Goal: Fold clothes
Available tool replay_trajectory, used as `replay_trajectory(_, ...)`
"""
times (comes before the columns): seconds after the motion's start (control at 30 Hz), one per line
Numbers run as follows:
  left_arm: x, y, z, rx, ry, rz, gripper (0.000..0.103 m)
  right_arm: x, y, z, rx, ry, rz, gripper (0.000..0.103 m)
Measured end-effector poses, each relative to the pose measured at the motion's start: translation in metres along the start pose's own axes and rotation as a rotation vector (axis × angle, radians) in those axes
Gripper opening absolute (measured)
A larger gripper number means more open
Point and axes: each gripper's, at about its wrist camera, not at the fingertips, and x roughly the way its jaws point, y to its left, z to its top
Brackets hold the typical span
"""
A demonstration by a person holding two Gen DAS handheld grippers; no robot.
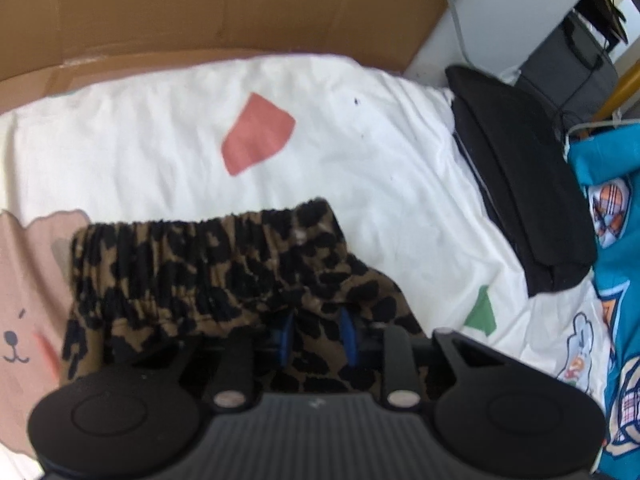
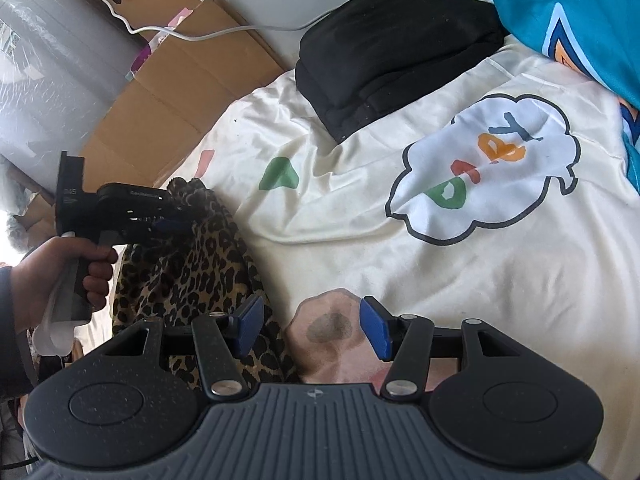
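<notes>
1. The left gripper (image 2: 182, 222) pinches the leopard-print garment (image 1: 208, 264) near its elastic waistband, lifting it off the bed sheet (image 1: 360, 168).
2. The right gripper (image 2: 310, 330) gapes wide, holding nothing, beside the hanging cloth.
3. One-point hold: the fabric may slip or bunch.

right gripper (image 2: 312, 330) gapes empty — left gripper (image 2: 182, 224) pinches leopard-print garment (image 2: 200, 264).

leopard-print garment (image 1: 224, 264) | cream printed sheet (image 1: 360, 152) | black clothes (image 1: 520, 192)

both wrist views look down close, sharing the bedsheet (image 1: 360, 140) (image 2: 480, 260).
</notes>
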Motion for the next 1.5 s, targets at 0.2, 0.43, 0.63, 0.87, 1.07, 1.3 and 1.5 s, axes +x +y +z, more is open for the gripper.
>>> replay_trajectory(0.2, -0.033, -0.003, 0.001, 0.083, -0.056, -0.024, 0.026, 0.007, 0.003, -0.004, -0.006, 0.008, 0.017, 0.060)
replay_trajectory(0.43, -0.017, 0.003, 0.002, 0.106, -0.052, 0.012, 0.026, 0.018, 0.010, -0.018, -0.067, 0.073, 0.037, 0.060)
replay_trajectory(0.63, -0.003, 0.007, 0.014, 0.102, -0.112, 0.013, 0.024, 0.018, 0.007, -0.032, -0.111, 0.134, 0.029, 0.060)
replay_trajectory(0.87, 0.013, 0.016, 0.020, 0.082, -0.100, -0.024, 0.023, 0.012, 0.011, -0.039, -0.166, 0.173, 0.037, 0.060)
replay_trajectory(1.07, 0.018, 0.019, 0.027, 0.085, -0.067, -0.046, 0.023, 0.021, 0.022, -0.050, -0.220, 0.269, 0.085, 0.059)
replay_trajectory(1.3, -0.026, 0.023, 0.030, 0.136, -0.104, -0.074, 0.029, 0.011, 0.020, -0.049, -0.221, 0.274, 0.059, 0.053)
replay_trajectory(1.5, -0.036, 0.051, 0.009, 0.147, -0.077, -0.039, 0.027, -0.005, 0.018, -0.039, -0.216, 0.263, 0.080, 0.029)
